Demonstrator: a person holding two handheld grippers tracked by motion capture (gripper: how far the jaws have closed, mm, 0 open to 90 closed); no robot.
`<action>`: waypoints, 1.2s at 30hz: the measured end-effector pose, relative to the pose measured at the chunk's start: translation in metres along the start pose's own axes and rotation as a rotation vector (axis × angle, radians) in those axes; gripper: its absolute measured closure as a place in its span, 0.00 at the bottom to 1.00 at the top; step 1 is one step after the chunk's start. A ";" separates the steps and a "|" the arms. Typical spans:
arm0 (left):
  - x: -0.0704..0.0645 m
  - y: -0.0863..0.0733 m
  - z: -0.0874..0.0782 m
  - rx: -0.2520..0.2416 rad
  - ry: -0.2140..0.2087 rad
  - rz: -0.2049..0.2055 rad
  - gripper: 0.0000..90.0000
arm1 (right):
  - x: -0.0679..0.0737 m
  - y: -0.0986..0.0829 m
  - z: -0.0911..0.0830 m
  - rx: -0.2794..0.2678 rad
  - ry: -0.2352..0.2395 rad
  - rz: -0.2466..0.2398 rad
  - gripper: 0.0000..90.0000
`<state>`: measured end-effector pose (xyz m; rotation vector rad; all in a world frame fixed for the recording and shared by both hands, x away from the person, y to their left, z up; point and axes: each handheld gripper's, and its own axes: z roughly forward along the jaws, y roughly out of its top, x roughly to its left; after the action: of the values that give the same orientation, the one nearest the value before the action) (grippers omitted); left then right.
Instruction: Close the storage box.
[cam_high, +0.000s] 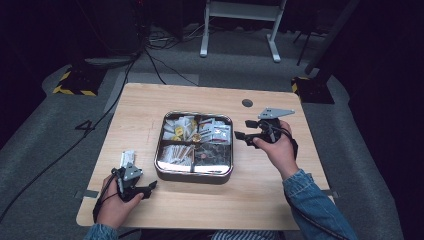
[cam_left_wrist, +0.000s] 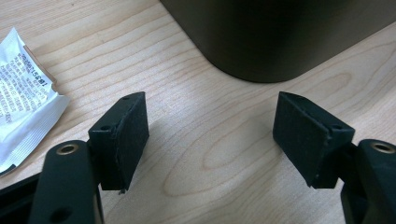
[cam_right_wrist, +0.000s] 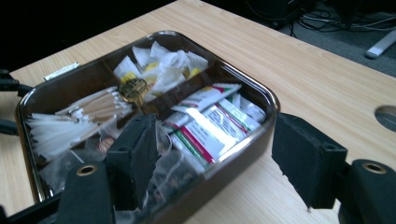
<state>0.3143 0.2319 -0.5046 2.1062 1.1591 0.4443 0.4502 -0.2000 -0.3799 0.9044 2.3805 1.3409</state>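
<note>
A person's forearms reach in from the bottom edge over a wooden table (cam_high: 150, 105). At its centre sits a square tray (cam_high: 194, 174) with dividers, holding white sachets (cam_right_wrist: 203, 133), a bundle of white sticks (cam_right_wrist: 60, 128) and a gold round item (cam_right_wrist: 132, 87). The left gripper (cam_high: 152, 186) rests on the table near the tray's front-left corner, jaws spread wide, holding nothing. The right gripper (cam_high: 239, 134) hovers just beside the tray's right side, jaws also spread and holding nothing. A white packet (cam_high: 127, 158) lies on the table beside the left gripper.
</note>
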 end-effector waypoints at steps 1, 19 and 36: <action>0.000 0.000 0.000 0.000 -0.002 -0.002 0.30 | -0.001 -0.002 -0.003 0.004 -0.002 0.003 0.36; 0.000 0.000 0.000 0.000 -0.002 -0.001 0.30 | -0.008 -0.035 -0.041 0.003 0.003 0.021 0.32; 0.000 0.000 0.000 -0.001 -0.003 -0.002 0.30 | -0.015 -0.077 -0.062 0.016 -0.009 0.071 0.32</action>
<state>0.3146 0.2318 -0.5047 2.1042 1.1584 0.4405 0.4007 -0.2801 -0.4121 1.0060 2.3765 1.3426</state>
